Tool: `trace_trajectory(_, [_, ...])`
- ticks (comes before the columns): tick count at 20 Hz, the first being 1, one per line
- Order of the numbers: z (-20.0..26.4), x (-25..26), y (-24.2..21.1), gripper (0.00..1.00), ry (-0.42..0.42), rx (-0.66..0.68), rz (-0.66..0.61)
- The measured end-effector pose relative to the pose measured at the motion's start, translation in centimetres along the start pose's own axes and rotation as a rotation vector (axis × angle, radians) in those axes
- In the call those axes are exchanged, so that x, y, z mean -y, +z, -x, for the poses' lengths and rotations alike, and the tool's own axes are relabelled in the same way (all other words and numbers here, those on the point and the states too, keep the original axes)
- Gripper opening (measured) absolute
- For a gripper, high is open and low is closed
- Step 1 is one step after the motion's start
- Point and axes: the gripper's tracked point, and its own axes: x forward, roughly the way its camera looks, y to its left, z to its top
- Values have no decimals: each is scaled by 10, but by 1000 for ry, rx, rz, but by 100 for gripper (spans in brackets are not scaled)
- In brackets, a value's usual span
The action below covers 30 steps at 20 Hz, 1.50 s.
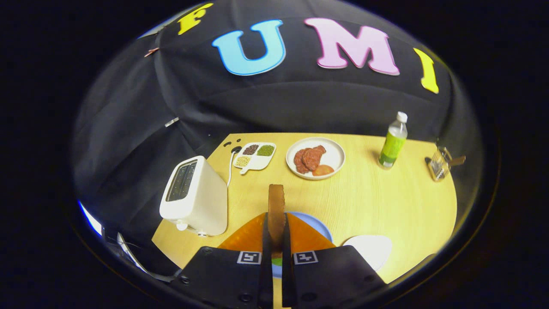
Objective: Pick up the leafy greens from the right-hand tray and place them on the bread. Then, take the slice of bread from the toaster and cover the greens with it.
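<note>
The claw was nearly closed, its two fingers pinching a slice of bread that stood on edge between them, brown crust facing the camera. Below it lay a blue plate with an orange-brown slab, likely the lower bread, and a sliver of green showed in the gap between the fingers, probably the greens already laid there.

The chief risk, as I judged it, was the release: held upright by a thin edge, the slice could tip the wrong way or land skewed, leaving the greens half uncovered or nudged off. Light, dry toast could also slip in the fingers or crumble if squeezed harder.

The toaster, a smooth white box with rounded corners and dark slots, stood to the left of the fingers on the pale wood-grain desk. Beyond were a white sectioned tray of grains, a round plate of reddish slices, a green plastic bottle and a wire basket. A white tray lay just right of the fingers.
</note>
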Motion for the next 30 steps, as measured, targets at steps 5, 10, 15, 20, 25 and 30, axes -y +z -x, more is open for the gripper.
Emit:
trace_trajectory(5, [-21,10,-25,13,-42,29,-99])
trace_trajectory(10, [-40,-3,-38,13,7,33,-299])
trace_trajectory(15, [-57,18,-69,13,-7,6,-393])
trace_trajectory(20, [-66,49,-87,13,-63,-17,-378])
trace_trajectory(25, [-70,66,-108,36,-107,-69,-331])
trace_trajectory(30, [-69,75,-119,60,-144,-105,-279])
